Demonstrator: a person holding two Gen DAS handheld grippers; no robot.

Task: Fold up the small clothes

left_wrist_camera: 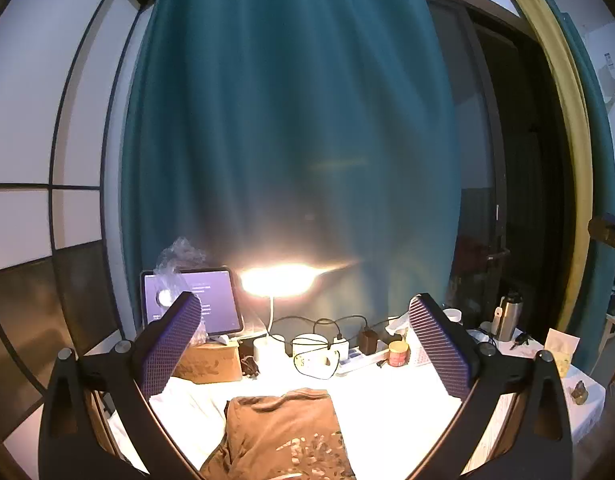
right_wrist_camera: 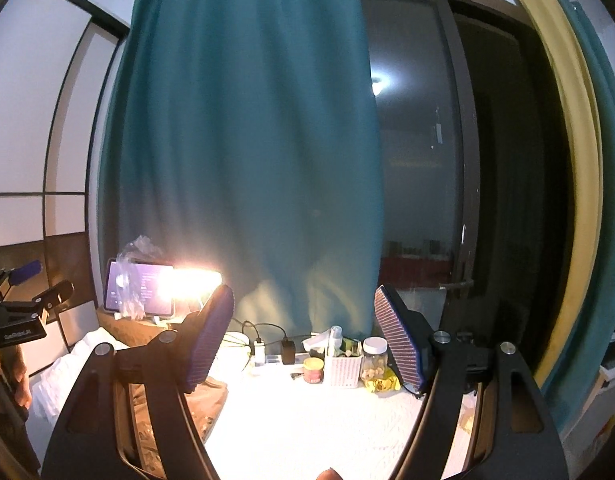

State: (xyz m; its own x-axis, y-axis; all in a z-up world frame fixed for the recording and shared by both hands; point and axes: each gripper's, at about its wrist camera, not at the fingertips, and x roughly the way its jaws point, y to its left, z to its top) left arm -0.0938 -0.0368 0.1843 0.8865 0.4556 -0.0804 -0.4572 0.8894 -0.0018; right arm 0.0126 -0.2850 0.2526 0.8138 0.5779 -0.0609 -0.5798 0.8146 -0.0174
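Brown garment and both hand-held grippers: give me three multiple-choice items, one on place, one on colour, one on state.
1. Where does the brown garment lie?
A. on the white-covered table
B. over the tablet
C. between the pads

2. What colour is the big curtain?
A. red
B. teal
C. white

3. How do the left hand-held gripper and right hand-held gripper stand?
A. both clamp cloth
B. one shut
C. both open, empty

Answers: 1 A, it rests flat on the white cover; 2 B, teal folds fill the background; 3 C, pads stand apart, nothing between.

Each gripper, left (left_wrist_camera: 303,344) and right (right_wrist_camera: 303,340), has black triangular arms, silver pivot screws, and blue-purple ribbed pads (left_wrist_camera: 171,344) on the inner finger faces.
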